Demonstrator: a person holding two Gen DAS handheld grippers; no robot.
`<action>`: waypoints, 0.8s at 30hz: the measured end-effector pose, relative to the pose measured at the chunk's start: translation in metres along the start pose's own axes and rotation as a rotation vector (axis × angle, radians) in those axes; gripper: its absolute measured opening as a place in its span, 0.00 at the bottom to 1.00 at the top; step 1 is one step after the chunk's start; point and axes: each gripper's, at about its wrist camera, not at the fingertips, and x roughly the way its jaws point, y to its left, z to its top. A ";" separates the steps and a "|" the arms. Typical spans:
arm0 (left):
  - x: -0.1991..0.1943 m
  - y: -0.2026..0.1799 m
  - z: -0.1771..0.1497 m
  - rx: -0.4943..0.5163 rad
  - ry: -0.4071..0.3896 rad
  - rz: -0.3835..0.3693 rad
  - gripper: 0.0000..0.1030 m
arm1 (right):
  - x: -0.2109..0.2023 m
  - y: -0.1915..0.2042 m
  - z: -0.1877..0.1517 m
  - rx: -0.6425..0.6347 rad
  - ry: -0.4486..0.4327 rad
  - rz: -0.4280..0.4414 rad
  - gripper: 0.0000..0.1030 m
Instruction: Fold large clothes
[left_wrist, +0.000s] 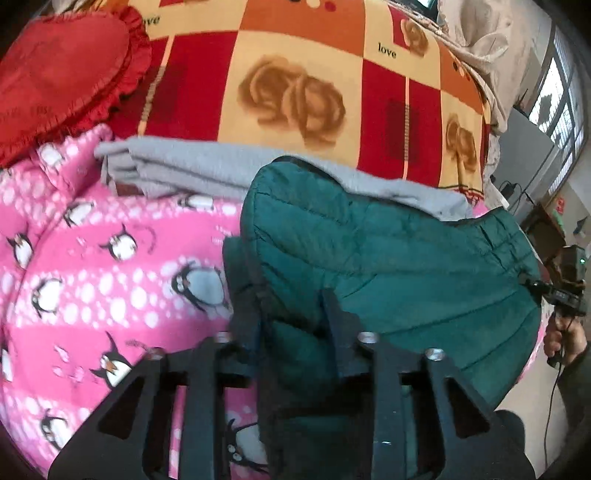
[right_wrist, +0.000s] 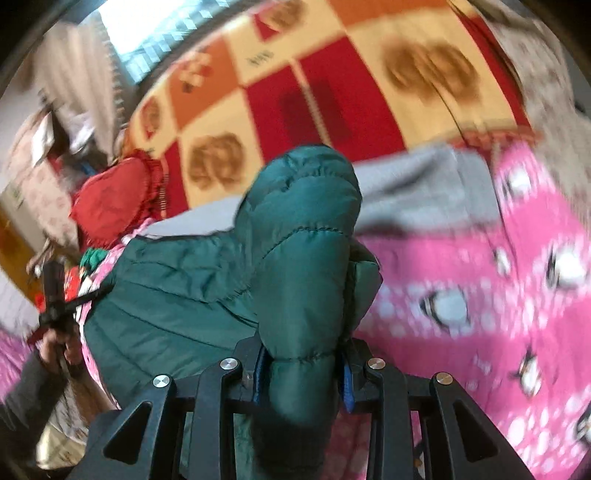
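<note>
A dark green quilted jacket lies bunched on a pink penguin blanket. My left gripper stands over the jacket's near left edge. A fold of it sits between the black fingers, which are parted and look slack on it. In the right wrist view a puffy part of the jacket bulges up out of my right gripper, whose blue pads squeeze it from both sides. Each gripper also shows in the other's view, held by a hand: the right gripper and the left gripper.
A folded grey cloth lies just beyond the jacket. Behind it spreads a red, orange and cream checked blanket. A red frilled cushion sits at the far left. A window and furniture stand past the bed's right side.
</note>
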 end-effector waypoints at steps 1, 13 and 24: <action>0.002 0.002 -0.005 0.005 -0.005 0.010 0.49 | 0.001 -0.006 -0.003 0.007 0.001 0.008 0.30; 0.052 0.039 -0.005 -0.116 0.033 -0.229 0.80 | 0.022 -0.030 -0.015 0.082 0.021 0.024 0.40; 0.065 0.039 -0.008 -0.130 0.024 -0.275 0.38 | 0.036 -0.061 -0.032 0.246 -0.030 0.084 0.91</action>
